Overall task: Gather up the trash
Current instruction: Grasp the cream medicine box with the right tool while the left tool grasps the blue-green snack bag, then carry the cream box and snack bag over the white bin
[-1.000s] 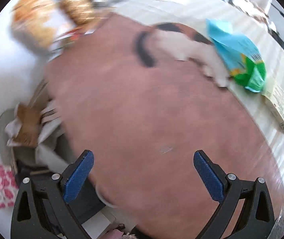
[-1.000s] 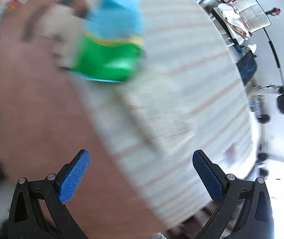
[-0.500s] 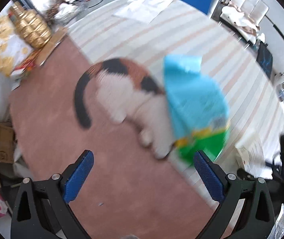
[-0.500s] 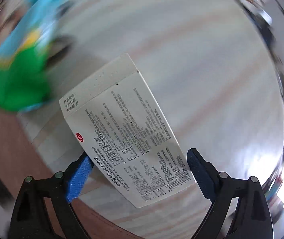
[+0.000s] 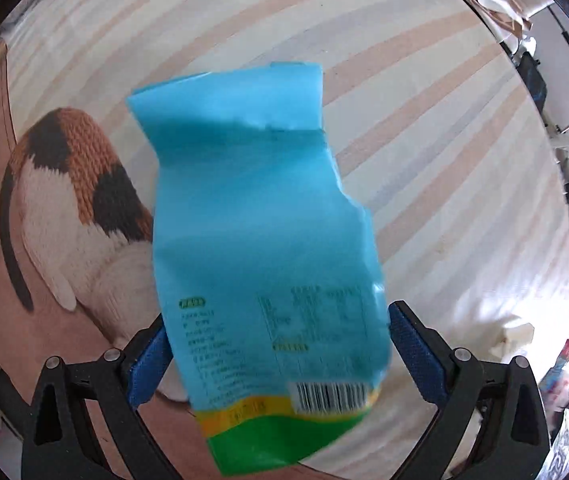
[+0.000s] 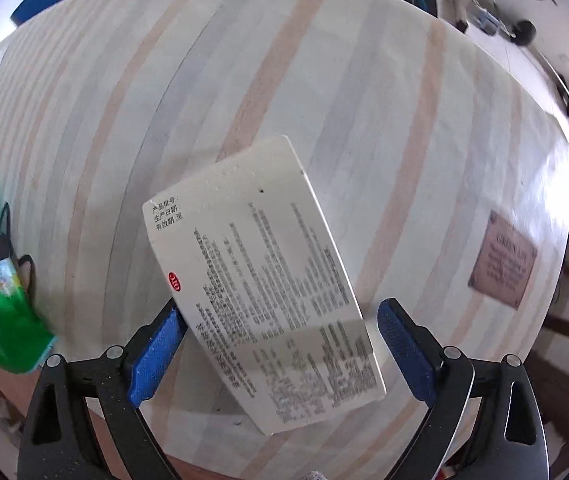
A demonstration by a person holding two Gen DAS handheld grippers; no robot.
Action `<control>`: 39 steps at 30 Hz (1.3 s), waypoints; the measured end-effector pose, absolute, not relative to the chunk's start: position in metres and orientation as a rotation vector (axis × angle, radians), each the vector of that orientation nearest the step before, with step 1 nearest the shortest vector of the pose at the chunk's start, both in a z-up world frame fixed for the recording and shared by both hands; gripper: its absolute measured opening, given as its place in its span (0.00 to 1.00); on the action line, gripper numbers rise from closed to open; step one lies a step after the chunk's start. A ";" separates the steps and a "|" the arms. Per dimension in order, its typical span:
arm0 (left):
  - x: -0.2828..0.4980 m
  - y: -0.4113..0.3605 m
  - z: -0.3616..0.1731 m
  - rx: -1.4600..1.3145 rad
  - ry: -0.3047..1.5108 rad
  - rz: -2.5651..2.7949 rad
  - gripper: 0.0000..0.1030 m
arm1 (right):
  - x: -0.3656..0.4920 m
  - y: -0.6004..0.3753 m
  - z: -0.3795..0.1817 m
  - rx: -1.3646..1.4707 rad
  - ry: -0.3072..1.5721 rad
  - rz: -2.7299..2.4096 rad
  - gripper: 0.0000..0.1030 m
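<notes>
Each view is taken from just behind a pair of black tongs with blue pads, looking forward and steeply down onto the cream cloth with tan and grey stripes (image 5: 424, 128). The left wrist view is held close over the blue and green plastic snack bag (image 5: 268, 264). The right wrist view is held close over the white printed cardboard box (image 6: 268, 296). The bag is shared by both views: it is seen at the far left edge (image 6: 4, 312) of the right view, well left of the box.

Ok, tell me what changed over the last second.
Both grippers closed in on trash. The left gripper now straddles the blue-green snack bag; the right gripper now straddles the white printed box. Both remain open; bag and box still lie on the striped cloth.
</notes>
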State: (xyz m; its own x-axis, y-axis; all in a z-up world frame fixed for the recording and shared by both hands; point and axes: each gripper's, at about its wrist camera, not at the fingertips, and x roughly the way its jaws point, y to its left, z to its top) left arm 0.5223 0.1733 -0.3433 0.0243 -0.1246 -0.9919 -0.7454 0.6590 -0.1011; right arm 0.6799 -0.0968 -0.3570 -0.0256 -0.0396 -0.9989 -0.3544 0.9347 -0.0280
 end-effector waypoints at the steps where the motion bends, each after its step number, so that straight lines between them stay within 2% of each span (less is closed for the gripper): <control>1: 0.522 0.171 -0.342 -0.739 1.486 0.556 0.94 | 0.679 -0.092 -0.355 -0.320 1.575 0.262 0.95; 2: 0.522 0.166 -0.339 -0.694 1.477 0.555 0.87 | 0.672 -0.088 -0.355 -0.332 1.568 0.269 0.94; 3: 0.521 0.161 -0.337 -0.657 1.472 0.545 0.83 | 0.671 -0.086 -0.354 -0.342 1.555 0.279 0.93; 5: 0.515 0.145 -0.333 -0.592 1.476 0.492 0.83 | 0.673 -0.082 -0.353 -0.328 1.534 0.280 0.89; 6: 0.510 0.137 -0.331 -0.558 1.481 0.475 0.83 | 0.669 -0.080 -0.350 -0.320 1.523 0.276 0.82; 11: 0.465 0.077 -0.329 -0.364 1.516 0.366 0.83 | 0.619 -0.102 -0.345 -0.197 1.666 0.281 0.83; 14: 0.444 0.063 -0.336 -0.387 1.528 0.368 0.83 | 0.599 -0.097 -0.348 -0.252 1.708 0.311 0.84; 22: 0.441 0.079 -0.334 -0.434 1.478 0.406 0.81 | 0.571 -0.059 -0.342 -0.514 1.579 0.358 0.87; 25: 0.438 0.083 -0.331 -0.454 1.463 0.413 0.80 | 0.559 -0.061 -0.342 -0.482 1.572 0.377 0.87; 26: 0.435 0.083 -0.329 -0.458 1.456 0.414 0.79 | 0.558 -0.063 -0.340 -0.488 1.558 0.384 0.84; 27: 0.432 0.086 -0.325 -0.458 1.448 0.417 0.79 | 0.556 -0.062 -0.337 -0.488 1.548 0.390 0.77; 28: 0.430 0.086 -0.321 -0.459 1.439 0.417 0.79 | 0.554 -0.064 -0.332 -0.490 1.539 0.391 0.76; 35: 0.405 0.079 -0.282 -0.447 1.351 0.423 0.79 | 0.523 -0.066 -0.288 -0.432 1.506 0.416 0.76; 39: 0.361 0.092 -0.249 -0.451 1.284 0.442 0.79 | 0.486 -0.048 -0.259 -0.404 1.475 0.455 0.76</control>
